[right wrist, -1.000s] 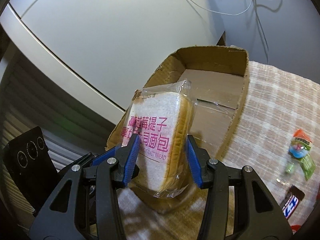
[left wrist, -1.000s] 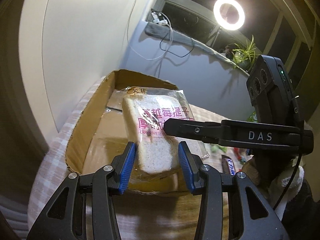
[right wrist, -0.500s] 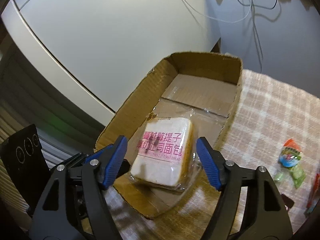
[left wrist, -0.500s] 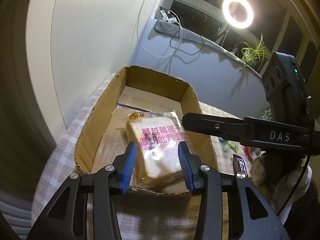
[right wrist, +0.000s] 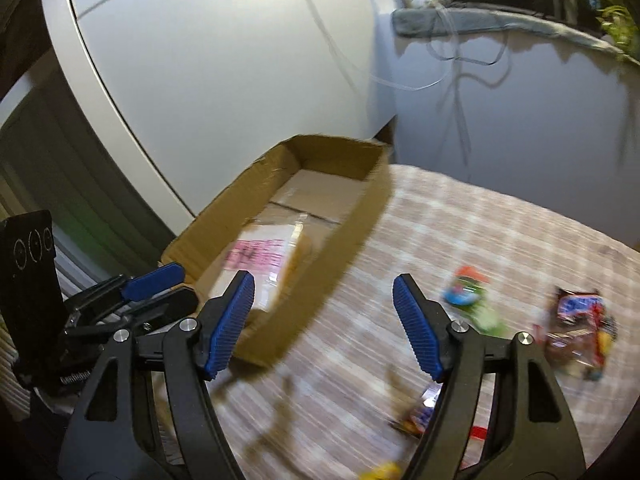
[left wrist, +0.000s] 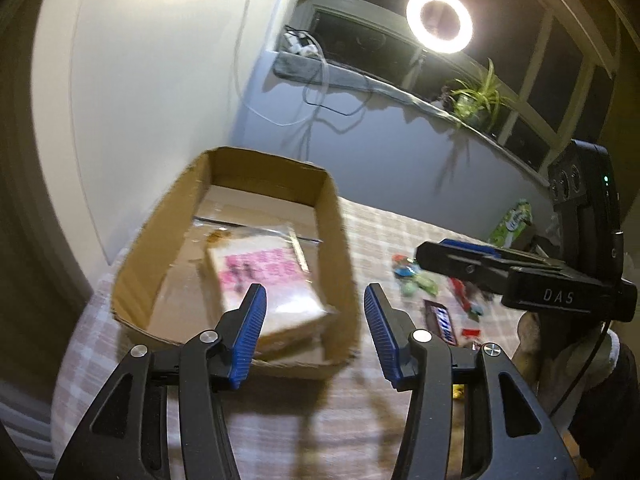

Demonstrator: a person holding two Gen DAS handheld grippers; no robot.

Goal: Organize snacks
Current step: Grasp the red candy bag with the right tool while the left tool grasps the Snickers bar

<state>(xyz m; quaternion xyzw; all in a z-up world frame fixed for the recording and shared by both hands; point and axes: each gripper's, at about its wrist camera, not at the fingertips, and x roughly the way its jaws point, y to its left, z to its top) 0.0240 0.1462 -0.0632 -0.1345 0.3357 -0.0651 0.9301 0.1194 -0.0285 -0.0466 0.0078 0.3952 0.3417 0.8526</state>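
Note:
The wrapped bread pack with pink print (left wrist: pixel 272 288) (right wrist: pixel 260 264) lies flat inside the open cardboard box (left wrist: pixel 336 240) (right wrist: pixel 352 240), near its front end. My left gripper (left wrist: pixel 313 300) hovers just in front of the box. Its jaws are opening, and nothing is between them. Over the checked cloth to the right of the box, my right gripper (right wrist: pixel 323 284) stands open and empty. One of its fingers (left wrist: pixel 440 256) shows at the right of the left wrist view.
Loose snacks lie on the checked tablecloth (right wrist: pixel 460 220) right of the box: a chocolate bar (left wrist: pixel 440 318), a small candy bag (right wrist: pixel 468 296) and a dark wrapper pack (right wrist: pixel 580 320). A green pack (left wrist: pixel 516 220) stands further back. A white wall is close behind the box.
Both grippers let go of the bread pack, which now lies flat in the box. Both have drawn back, the right one swinging right over the cloth.

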